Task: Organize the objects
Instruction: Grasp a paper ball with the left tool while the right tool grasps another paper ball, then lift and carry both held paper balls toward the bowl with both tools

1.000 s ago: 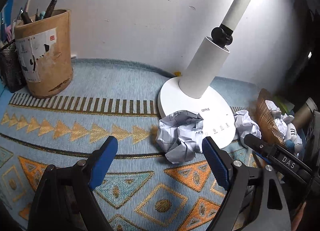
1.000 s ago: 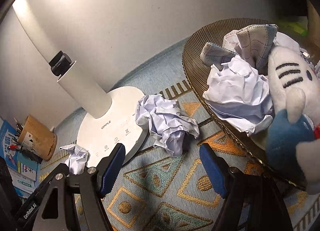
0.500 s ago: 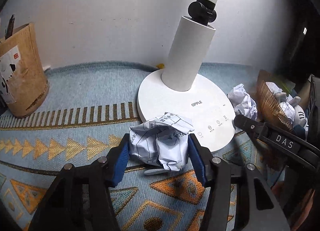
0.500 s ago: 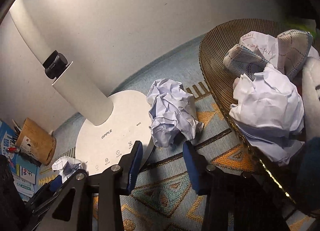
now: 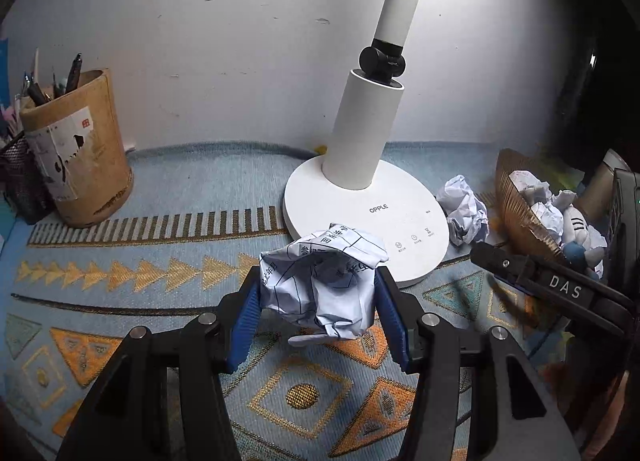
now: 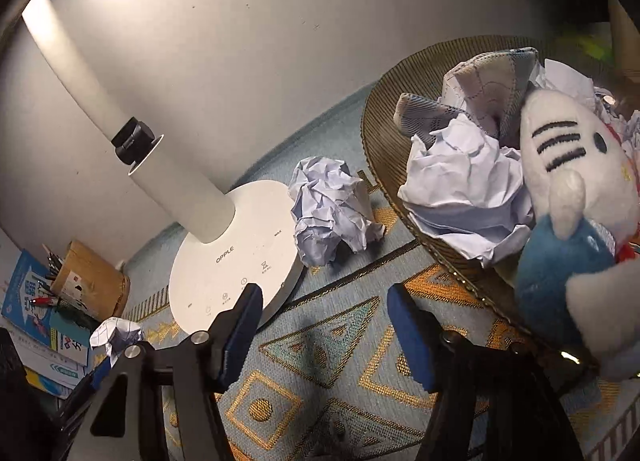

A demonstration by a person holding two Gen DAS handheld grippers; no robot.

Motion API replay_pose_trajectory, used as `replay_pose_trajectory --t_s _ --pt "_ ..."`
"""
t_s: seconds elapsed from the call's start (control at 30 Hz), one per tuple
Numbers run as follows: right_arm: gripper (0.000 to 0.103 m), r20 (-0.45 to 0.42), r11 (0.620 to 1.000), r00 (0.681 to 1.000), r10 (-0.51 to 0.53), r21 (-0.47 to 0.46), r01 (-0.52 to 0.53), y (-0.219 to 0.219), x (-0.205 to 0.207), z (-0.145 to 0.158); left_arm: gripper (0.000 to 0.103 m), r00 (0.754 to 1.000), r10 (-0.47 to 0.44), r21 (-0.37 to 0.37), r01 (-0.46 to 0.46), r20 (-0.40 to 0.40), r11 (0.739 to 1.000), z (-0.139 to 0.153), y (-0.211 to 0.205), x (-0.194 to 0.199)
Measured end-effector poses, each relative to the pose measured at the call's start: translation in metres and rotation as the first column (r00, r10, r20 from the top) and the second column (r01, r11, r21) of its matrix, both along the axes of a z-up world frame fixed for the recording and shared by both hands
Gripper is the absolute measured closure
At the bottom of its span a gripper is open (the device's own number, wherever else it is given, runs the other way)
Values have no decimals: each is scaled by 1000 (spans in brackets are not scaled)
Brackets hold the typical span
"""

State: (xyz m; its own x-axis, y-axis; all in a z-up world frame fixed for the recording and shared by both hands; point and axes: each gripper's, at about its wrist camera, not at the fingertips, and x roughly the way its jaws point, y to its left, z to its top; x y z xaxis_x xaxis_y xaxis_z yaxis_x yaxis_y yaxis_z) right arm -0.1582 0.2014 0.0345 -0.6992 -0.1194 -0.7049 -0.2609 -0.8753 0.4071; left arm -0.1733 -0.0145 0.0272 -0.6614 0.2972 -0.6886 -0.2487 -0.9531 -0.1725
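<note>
Left gripper (image 5: 318, 315) clamped on printed paper ball (image 5: 322, 285), at 6 o'clock of lamp base (image 5: 362, 217). Right gripper (image 6: 324, 331) empty, jaws apart. Keep squeeze light; carry toward basket (image 5: 516, 201) at 3 o'clock, clearing lamp edge.

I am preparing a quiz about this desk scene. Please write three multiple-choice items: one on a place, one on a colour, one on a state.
1. Where does the loose blank paper ball lie?
A. between lamp base and woven basket
B. inside the pen holder
C. on a book

2. Pad colour on the left tool?
A. red
B. blue
C. green

3. State of the right tool?
A. shut on paper
B. shut on a toy
C. open, holding nothing

Answers: 1 A, it lies on the mat between them; 2 B, blue pads press the printed paper ball; 3 C, only mat shows between its fingers.
</note>
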Motion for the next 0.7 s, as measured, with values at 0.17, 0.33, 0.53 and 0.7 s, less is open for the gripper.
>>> replay_pose_trajectory --t_s 0.17,0.33,0.53,0.7 --pt "38 -18 996 997 -71 -56 69 0 -18 4 51 1000 4 34 -4 -2 999 -3 -14 -3" --pt "38 -11 975 979 -201 -94 200 6 -40 -4 51 1000 -2 62 2 -1 998 -6 -19 -3" --pt "53 39 974 976 -217 -55 218 5 -64 -14 51 1000 -6 82 5 14 997 -10 -19 -4" --pt "64 42 983 983 -177 -44 179 2 -61 -13 51 1000 -13 69 12 18 998 -12 -15 -3"
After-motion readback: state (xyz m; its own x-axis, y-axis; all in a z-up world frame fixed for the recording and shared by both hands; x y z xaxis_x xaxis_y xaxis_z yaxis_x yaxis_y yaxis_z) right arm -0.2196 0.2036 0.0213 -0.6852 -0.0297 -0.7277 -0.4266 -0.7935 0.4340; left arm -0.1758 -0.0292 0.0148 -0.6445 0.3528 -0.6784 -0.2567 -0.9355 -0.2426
